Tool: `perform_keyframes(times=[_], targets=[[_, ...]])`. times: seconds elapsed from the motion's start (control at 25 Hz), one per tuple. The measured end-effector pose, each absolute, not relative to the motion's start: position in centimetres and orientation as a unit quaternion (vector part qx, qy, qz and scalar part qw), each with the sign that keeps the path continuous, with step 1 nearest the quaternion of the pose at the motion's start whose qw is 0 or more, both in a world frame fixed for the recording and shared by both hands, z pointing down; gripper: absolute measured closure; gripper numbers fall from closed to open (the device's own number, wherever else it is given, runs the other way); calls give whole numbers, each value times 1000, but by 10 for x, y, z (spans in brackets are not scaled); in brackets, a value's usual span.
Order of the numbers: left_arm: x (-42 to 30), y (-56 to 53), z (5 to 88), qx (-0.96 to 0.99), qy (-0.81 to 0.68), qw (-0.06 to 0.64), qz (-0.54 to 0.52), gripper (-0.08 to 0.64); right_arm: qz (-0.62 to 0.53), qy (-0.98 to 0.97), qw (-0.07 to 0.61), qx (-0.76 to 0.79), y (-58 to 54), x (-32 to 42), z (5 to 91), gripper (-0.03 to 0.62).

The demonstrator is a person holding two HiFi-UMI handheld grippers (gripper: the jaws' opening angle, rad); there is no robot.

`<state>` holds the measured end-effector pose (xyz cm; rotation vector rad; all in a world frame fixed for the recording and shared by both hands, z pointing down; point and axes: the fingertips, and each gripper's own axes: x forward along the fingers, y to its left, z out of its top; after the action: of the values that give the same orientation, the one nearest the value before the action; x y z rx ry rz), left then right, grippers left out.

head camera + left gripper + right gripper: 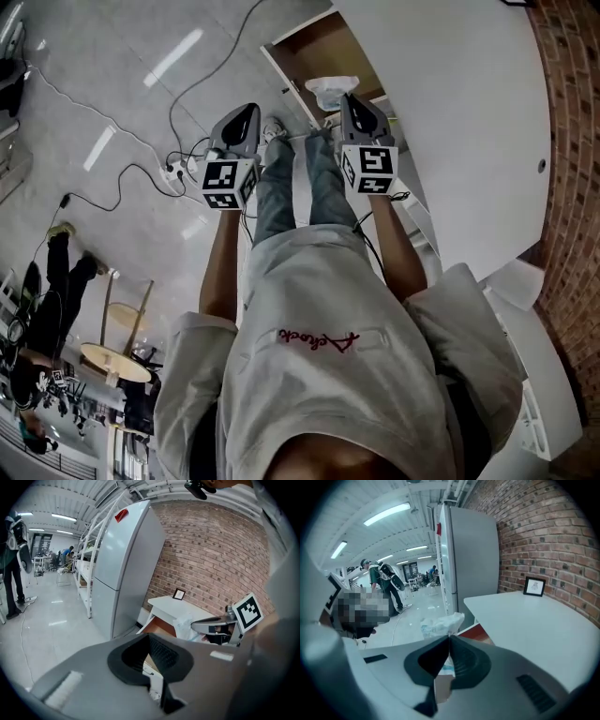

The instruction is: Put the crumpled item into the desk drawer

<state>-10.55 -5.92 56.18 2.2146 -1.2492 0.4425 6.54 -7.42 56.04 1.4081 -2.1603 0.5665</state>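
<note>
The crumpled item (331, 91) is a white, wrinkled wad of thin plastic or paper. My right gripper (345, 101) is shut on it and holds it over the open desk drawer (319, 47), whose inside is brown wood. In the right gripper view the crumpled item (440, 623) sticks out past the closed jaws of my right gripper (449, 637), above the drawer's edge (476, 632). My left gripper (249, 110) hangs to the left over the floor, shut, with nothing in it. The left gripper view shows the drawer (157, 627) and the crumpled item (185, 623) ahead.
The white desk top (450, 112) stands against a brick wall (567, 141), with a small picture frame (534, 586) on it. A tall grey fridge (126, 564) stands beyond the desk. Cables and a power strip (173, 171) lie on the floor. People stand far off.
</note>
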Motion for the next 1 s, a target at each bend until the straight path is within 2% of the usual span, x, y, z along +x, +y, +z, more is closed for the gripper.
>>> perform_keyframes(times=[1.0], targets=[[-77, -34, 684, 784, -494, 332, 178, 552, 266, -791, 294, 466, -34, 97, 681, 578]])
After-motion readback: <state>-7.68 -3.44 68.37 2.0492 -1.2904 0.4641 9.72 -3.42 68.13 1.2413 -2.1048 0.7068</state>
